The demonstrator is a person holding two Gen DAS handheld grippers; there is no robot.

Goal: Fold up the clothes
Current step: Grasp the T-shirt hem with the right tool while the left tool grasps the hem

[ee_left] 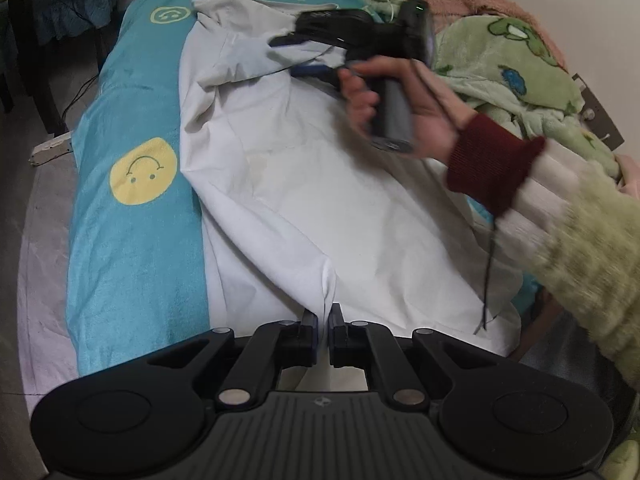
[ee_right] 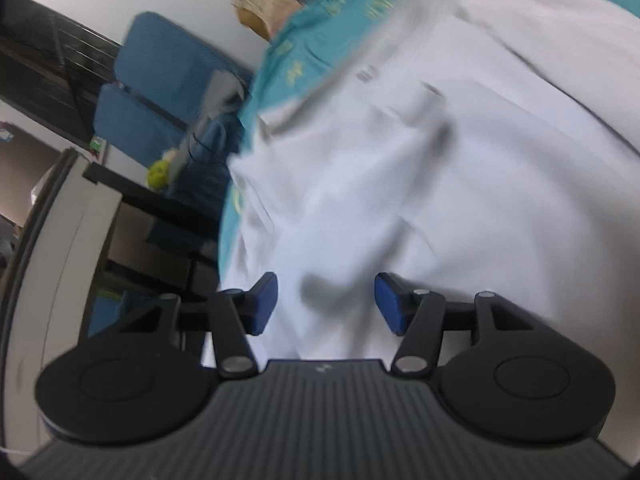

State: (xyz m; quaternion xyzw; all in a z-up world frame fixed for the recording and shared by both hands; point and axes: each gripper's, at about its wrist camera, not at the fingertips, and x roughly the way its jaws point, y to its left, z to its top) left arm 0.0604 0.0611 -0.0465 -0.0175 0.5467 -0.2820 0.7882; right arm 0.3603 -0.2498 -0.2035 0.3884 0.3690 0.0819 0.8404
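The left tool is pinching a gathered fold at the near hem of the white shirt, its two fingers closed down to a thin gap filled by the cloth. The shirt is lying lengthwise on a teal blanket with yellow smiley faces, spread over the bed; a green fleece is bunched along the shirt's far right side.

The right tool is hovering over the upper part of the shirt near a sleeve, its blue-padded fingers standing wide apart with nothing between them. In the left wrist view the right hand is gripping that tool's handle, with a dark red cuff at the wrist. The right wrist view is blurred; a blue chair is showing beyond the bed's edge.
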